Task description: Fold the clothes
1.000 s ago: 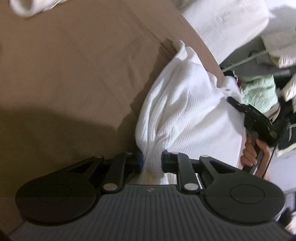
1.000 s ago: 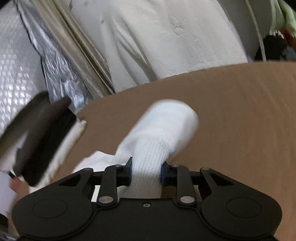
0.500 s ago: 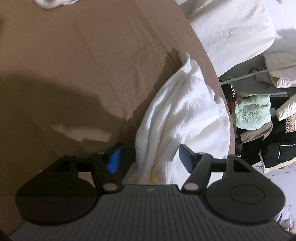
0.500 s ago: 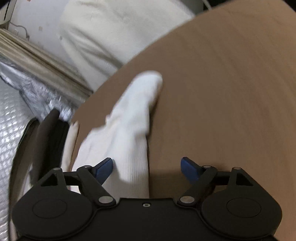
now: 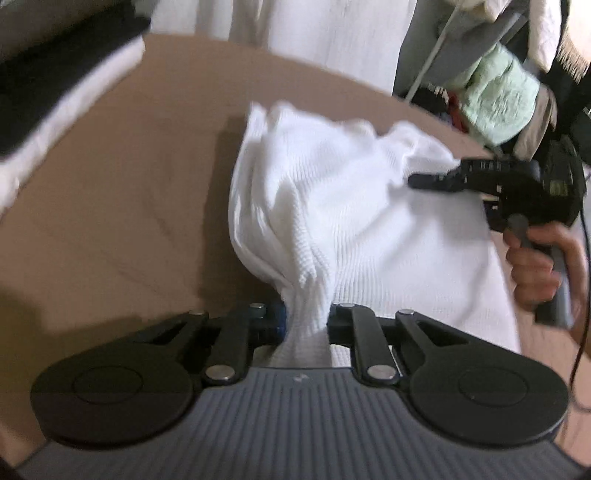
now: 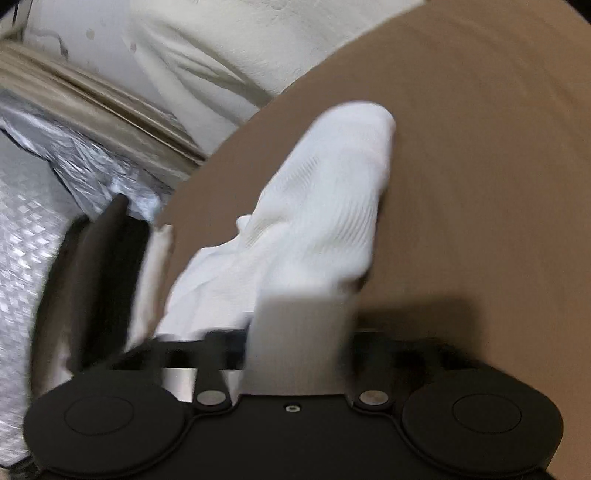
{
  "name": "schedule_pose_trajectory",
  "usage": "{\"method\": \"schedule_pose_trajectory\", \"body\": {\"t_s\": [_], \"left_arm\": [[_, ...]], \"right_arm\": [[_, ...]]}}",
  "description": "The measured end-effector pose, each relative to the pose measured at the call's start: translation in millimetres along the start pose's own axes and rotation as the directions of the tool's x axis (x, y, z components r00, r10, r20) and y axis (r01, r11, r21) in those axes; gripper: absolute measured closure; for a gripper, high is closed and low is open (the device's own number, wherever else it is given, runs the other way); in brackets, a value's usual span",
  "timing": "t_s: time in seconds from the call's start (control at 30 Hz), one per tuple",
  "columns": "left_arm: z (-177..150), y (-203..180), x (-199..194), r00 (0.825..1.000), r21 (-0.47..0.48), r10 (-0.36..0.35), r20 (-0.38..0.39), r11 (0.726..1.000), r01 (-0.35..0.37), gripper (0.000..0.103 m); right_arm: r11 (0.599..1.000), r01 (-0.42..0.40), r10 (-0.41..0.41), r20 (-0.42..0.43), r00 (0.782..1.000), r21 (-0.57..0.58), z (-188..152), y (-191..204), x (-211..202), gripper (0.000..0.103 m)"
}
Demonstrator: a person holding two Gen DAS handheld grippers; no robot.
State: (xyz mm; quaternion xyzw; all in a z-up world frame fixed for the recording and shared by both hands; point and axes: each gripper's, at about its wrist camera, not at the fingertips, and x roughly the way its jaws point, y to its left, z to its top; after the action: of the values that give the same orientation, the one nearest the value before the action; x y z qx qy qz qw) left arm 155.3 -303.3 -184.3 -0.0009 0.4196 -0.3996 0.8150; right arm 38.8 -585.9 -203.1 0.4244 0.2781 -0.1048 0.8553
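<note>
A white waffle-knit garment [image 5: 332,199] lies bunched on the brown bed sheet [image 5: 122,192]. My left gripper [image 5: 304,321] is shut on a gathered edge of it. In the left wrist view my right gripper [image 5: 436,181] reaches in from the right with its tip at the garment's far right part. In the right wrist view the garment [image 6: 325,199] runs up from between the fingers of my right gripper [image 6: 299,354], which look shut on it; this frame is blurred and the fingertips are hidden by cloth.
White pillows [image 5: 314,29] lie beyond the bed's far edge. Folded black and white clothes [image 5: 55,85] sit at the left. A heap of clothes [image 5: 498,99] stands past the bed's right edge. Silver foil sheeting [image 6: 37,221] is at the left.
Both grippers were shut on the garment, opened half a second ago, and have closed on it again at new spots. Both views have swung round.
</note>
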Motion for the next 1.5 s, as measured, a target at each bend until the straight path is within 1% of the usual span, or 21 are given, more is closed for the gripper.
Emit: {"method": "schedule_pose_trajectory", "body": {"t_s": [0.07, 0.13, 0.23, 0.33, 0.37, 0.4, 0.5, 0.53, 0.6, 0.67, 0.77, 0.83, 0.9, 0.97, 1.03, 1.07, 1.17, 1.23, 1.3, 1.4, 1.5], "left_arm": [[2.0, -5.4, -14.6, 0.999, 0.016, -0.006, 0.047, 1.0, 0.006, 0.09], [2.7, -17.3, -30.1, 0.996, 0.062, -0.014, 0.09, 0.998, 0.008, 0.09], [2.6, -31.4, -53.2, 0.993, 0.028, -0.01, 0.118, 1.0, 0.006, 0.09], [15.4, -57.4, -63.1, 0.995, -0.076, 0.007, 0.1, 0.997, 0.001, 0.09], [20.8, -71.7, -65.9, 0.995, -0.047, 0.011, 0.094, 0.999, -0.007, 0.09], [26.2, -86.3, -68.7, 0.996, -0.013, 0.016, 0.089, 1.0, -0.015, 0.09], [32.0, -110.3, -91.2, 0.992, 0.082, 0.009, 0.123, 0.996, -0.019, 0.09], [28.6, -109.1, -98.8, 0.99, 0.092, -0.001, 0.142, 0.996, -0.012, 0.09], [17.2, -101.2, -112.8, 0.984, 0.104, -0.023, 0.177, 0.995, 0.005, 0.09], [-4.2, -79.1, -128.1, 0.978, 0.087, -0.053, 0.199, 0.996, 0.037, 0.09], [-16.8, -52.7, -130.2, 0.977, 0.036, -0.075, 0.199, 0.997, 0.069, 0.09], [-15.6, -44.9, -127.4, 0.977, 0.042, -0.045, 0.207, 0.998, 0.037, 0.09], [-13.6, -40.1, -124.4, 0.972, 0.075, -0.007, 0.234, 0.997, -0.011, 0.09], [-12.3, -35.1, -124.0, 0.97, 0.087, 0.026, 0.241, 0.995, -0.049, 0.09], [-9.1, -27.1, -120.2, 0.971, 0.058, 0.05, 0.235, 0.996, -0.065, 0.09], [-8.3, -26.0, -121.8, 0.967, 0.067, 0.056, 0.248, 0.995, -0.074, 0.09], [-3.8, -25.9, -128.6, 0.954, 0.099, 0.061, 0.294, 0.991, -0.094, 0.09], [2.1, -24.6, -135.5, 0.949, 0.096, 0.065, 0.31, 0.99, -0.099, 0.09], [8.3, -21.4, -139.3, 0.945, 0.08, 0.073, 0.32, 0.991, -0.104, 0.09], [15.5, -14.2, -147.7, 0.939, 0.05, 0.074, 0.335, 0.994, -0.096, 0.09], [20.4, -17.6, -158.4, 0.93, 0.046, 0.079, 0.358, 0.994, -0.102, 0.09]], "right_arm": [[0.993, 0.022, -0.014, 0.066, 0.998, -0.119, -7.5, 21.4, -16.7, 0.074], [0.973, 0.038, -0.011, 0.119, 0.993, -0.228, -16.3, 43.4, -39.1, 0.075], [0.936, 0.068, -0.004, 0.182, 0.983, -0.347, -26.3, 76.9, -77.7, 0.075], [0.885, 0.118, -0.011, 0.234, 0.972, -0.45, -36.2, 105.3, -114.7, 0.075], [0.865, 0.141, -0.014, 0.258, 0.966, -0.481, -41.4, 113.1, -126.4, 0.075], [0.854, 0.168, -0.024, 0.286, 0.958, -0.492, -46.0, 117.6, -136.6, 0.075], [0.848, 0.239, -0.062, 0.358, 0.932, -0.474, -58.2, 122.2, -165.1, 0.075], [0.845, 0.25, -0.064, 0.375, 0.925, -0.472, -62.9, 122.3, -175.9, 0.075], [0.839, 0.25, -0.066, 0.367, 0.928, -0.483, -67.2, 123.1, -189.1, 0.075], [0.833, 0.244, -0.066, 0.347, 0.935, -0.497, -70.1, 124.1, -200.1, 0.075], [0.847, 0.207, -0.058, 0.3, 0.952, -0.49, -69.2, 131.6, -198.3, 0.075], [0.844, 0.197, -0.06, 0.276, 0.959, -0.499, -68.4, 146.1, -182.2, 0.075], [0.813, 0.209, -0.067, 0.269, 0.961, -0.544, -71.9, 165.1, -165.1, 0.076], [0.767, 0.221, -0.061, 0.274, 0.96, -0.602, -75.9, 182.0, -151.3, 0.076], [0.723, 0.239, -0.057, 0.288, 0.956, -0.648, -82.3, 196.8, -141.8, 0.076], [0.708, 0.241, -0.05, 0.294, 0.955, -0.664, -85.6, 203.2, -138.1, 0.076], [0.688, 0.226, -0.018, 0.295, 0.955, -0.69, -89.8, 215.5, -128.8, 0.076], [0.685, 0.215, -0.005, 0.29, 0.957, -0.696, -88.7, 220.7, -124.0, 0.076], [0.697, 0.2, 0.006, 0.284, 0.959, -0.688, -85.3, 225.4, -122.7, 0.076], [0.722, 0.183, 0.021, 0.286, 0.958, -0.667, -80.7, 227.8, -131.4, 0.076], [0.725, 0.179, 0.033, 0.294, 0.955, -0.665, -80.3, 232.9, -140.1, 0.076]]}}
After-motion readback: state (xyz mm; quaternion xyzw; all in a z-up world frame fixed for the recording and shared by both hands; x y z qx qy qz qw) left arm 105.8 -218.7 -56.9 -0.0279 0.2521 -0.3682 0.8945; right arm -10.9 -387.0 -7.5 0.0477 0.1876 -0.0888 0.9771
